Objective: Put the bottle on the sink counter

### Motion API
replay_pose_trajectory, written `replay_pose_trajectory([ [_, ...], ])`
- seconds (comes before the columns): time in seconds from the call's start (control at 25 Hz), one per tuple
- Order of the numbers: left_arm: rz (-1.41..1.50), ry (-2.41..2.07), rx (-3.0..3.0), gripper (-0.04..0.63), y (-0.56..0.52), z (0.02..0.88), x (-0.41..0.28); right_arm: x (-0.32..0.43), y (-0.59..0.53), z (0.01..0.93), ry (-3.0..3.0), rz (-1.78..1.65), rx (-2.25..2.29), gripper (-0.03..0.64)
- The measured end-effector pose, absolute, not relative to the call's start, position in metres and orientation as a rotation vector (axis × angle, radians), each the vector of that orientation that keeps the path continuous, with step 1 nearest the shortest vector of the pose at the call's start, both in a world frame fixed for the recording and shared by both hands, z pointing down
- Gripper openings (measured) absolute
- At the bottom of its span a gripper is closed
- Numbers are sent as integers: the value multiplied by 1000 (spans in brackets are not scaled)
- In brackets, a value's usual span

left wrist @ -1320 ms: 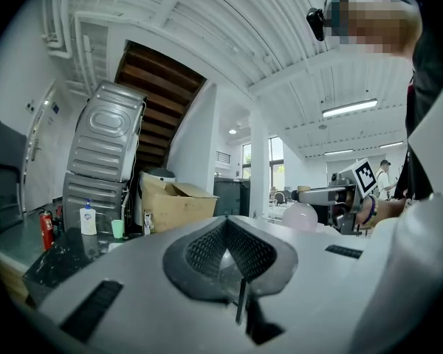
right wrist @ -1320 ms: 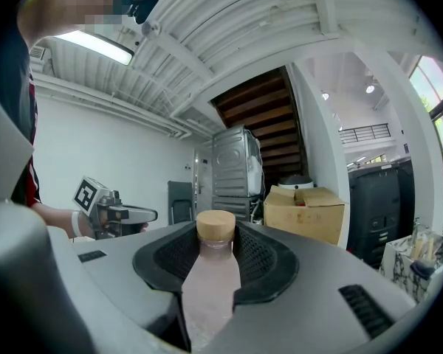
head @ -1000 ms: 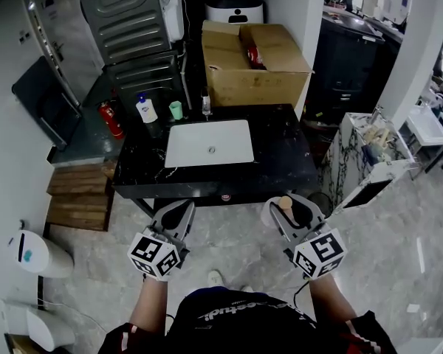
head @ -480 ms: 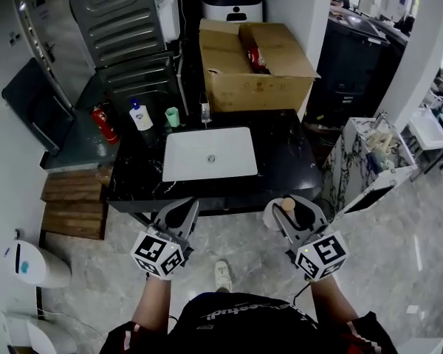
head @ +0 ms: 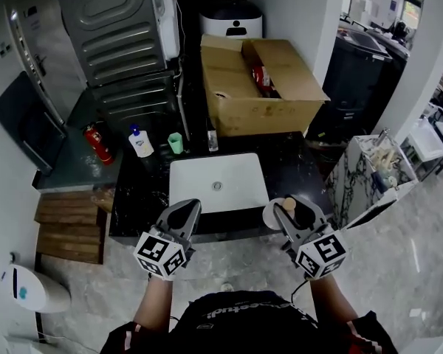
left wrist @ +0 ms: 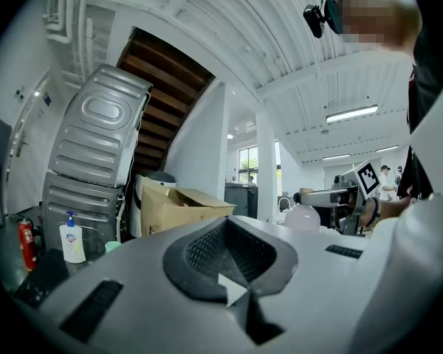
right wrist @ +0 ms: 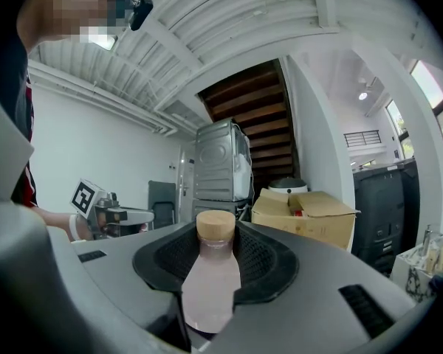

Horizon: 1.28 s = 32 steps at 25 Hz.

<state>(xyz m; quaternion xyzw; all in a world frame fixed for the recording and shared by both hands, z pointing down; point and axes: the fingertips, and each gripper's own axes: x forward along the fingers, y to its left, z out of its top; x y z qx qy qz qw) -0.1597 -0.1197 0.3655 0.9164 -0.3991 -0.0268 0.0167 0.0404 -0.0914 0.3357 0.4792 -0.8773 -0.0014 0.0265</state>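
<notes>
A pale pink bottle [right wrist: 210, 282] with a cork cap stands upright between the jaws of my right gripper [right wrist: 214, 253], which is shut on it. In the head view the bottle [head: 275, 213] and right gripper [head: 292, 214] hang over the front right edge of the black sink counter [head: 136, 198]. The white basin [head: 218, 183] lies in the counter's middle. My left gripper [head: 183, 211] hovers at the counter's front edge, left of the basin's middle. Its jaws meet at the tip with nothing in them, as the left gripper view [left wrist: 232, 260] also shows.
At the counter's back stand a soap dispenser [head: 140, 142], a green cup [head: 176, 143] and the faucet [head: 212, 140]. Behind them sit an open cardboard box [head: 258, 87] and a grey machine [head: 118, 28]. A fire extinguisher [head: 97, 143] stands left, a marble-patterned cabinet [head: 369, 175] right.
The person has stepped up to the counter, so both grippers now reach over its front edge. The bottle stays held in the right gripper; neither gripper's jaws have moved.
</notes>
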Motion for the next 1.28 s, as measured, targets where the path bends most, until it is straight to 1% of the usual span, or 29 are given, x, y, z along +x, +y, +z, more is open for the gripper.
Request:
replay_pose_trajectory([
  [0.2, -91, -1212, 2852, 14, -154, 368, -168, 28, -122, 333, -2690, 4, 1505, 166],
  [0.44, -93, -1146, 2867, 14, -191, 372, -146, 37, -152, 337, -2661, 17, 1526, 166],
  [0.76, -84, -1097, 2883, 14, -258, 381, -96, 78, -214, 347, -2633, 27, 1565, 166],
  [1.28, -49, -1034, 2897, 14, -406, 417, -2, 153, -361, 385, -2570, 47, 1643, 166],
])
